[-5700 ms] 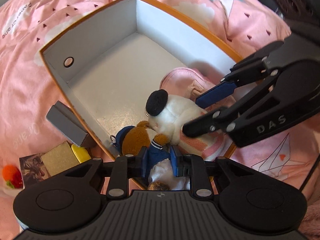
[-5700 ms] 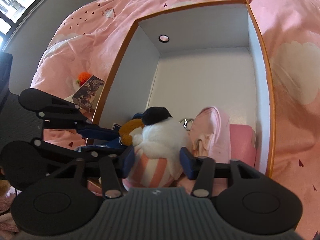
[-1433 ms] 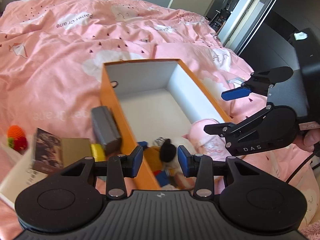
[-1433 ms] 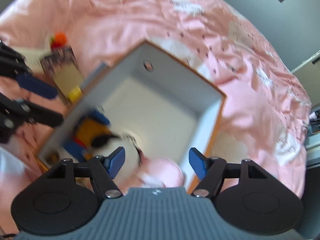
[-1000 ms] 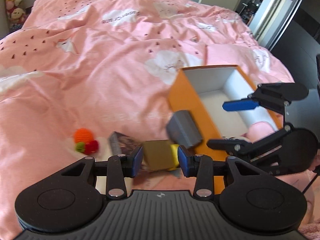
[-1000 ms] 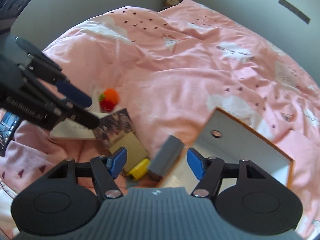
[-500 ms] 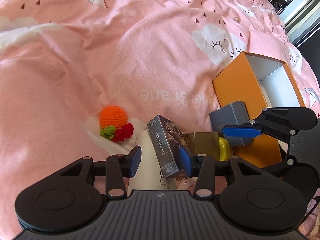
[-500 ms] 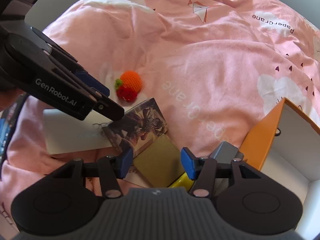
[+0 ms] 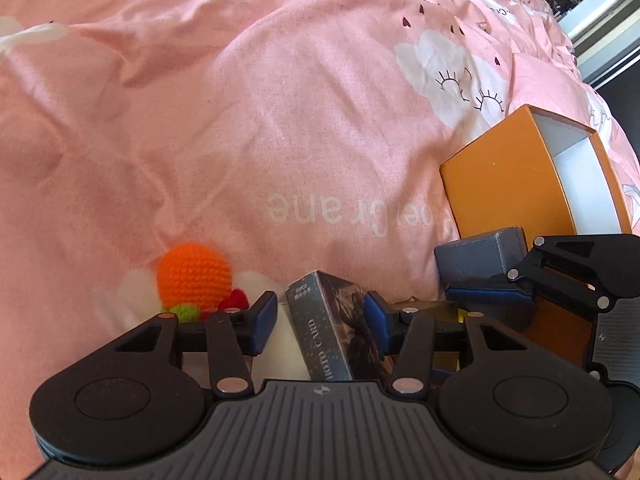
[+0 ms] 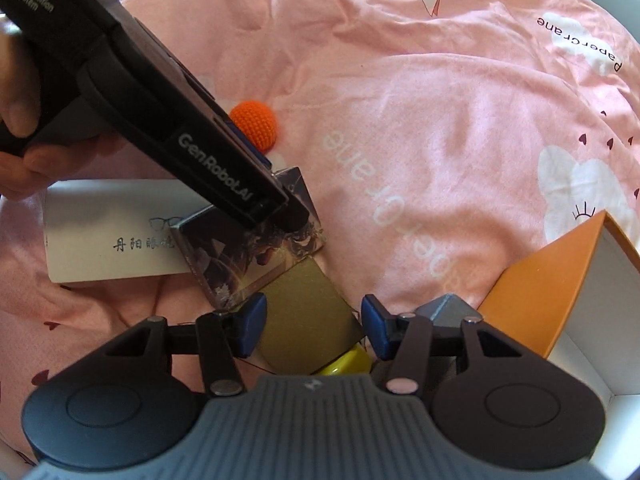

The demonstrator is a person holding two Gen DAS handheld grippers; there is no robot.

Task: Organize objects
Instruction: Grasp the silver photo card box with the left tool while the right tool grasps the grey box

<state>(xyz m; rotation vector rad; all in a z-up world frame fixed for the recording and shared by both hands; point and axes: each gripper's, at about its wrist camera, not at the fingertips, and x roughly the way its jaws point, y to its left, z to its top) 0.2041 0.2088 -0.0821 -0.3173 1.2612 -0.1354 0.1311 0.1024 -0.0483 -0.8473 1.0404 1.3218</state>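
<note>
A dark photo card box (image 9: 332, 328) stands on edge on the pink bedspread, leaning on a flat gold box (image 10: 304, 312). My left gripper (image 9: 318, 320) points steeply down and straddles the card box. Its jaws are closing: the right pad is at the box's side, while the left pad stands off it. My right gripper (image 10: 312, 328) is open, with the gold box between its fingers and the pads close to its edges. The orange storage box (image 9: 504, 184) with a white inside lies to the right. The right gripper's blue finger (image 9: 484, 294) reaches in beside the grey box (image 9: 480, 256).
An orange crocheted ball (image 9: 194, 276) with red and green bits lies left of the card box. A white glasses box (image 10: 108, 240) lies under the card box, and a yellow thing (image 10: 344, 362) under the gold one. A hand (image 10: 16, 100) holds the left gripper's handle.
Both grippers left the storage box, where plush toys lie, swung left and sank to the items beside it. The left now straddles the card box, the right the gold box.
</note>
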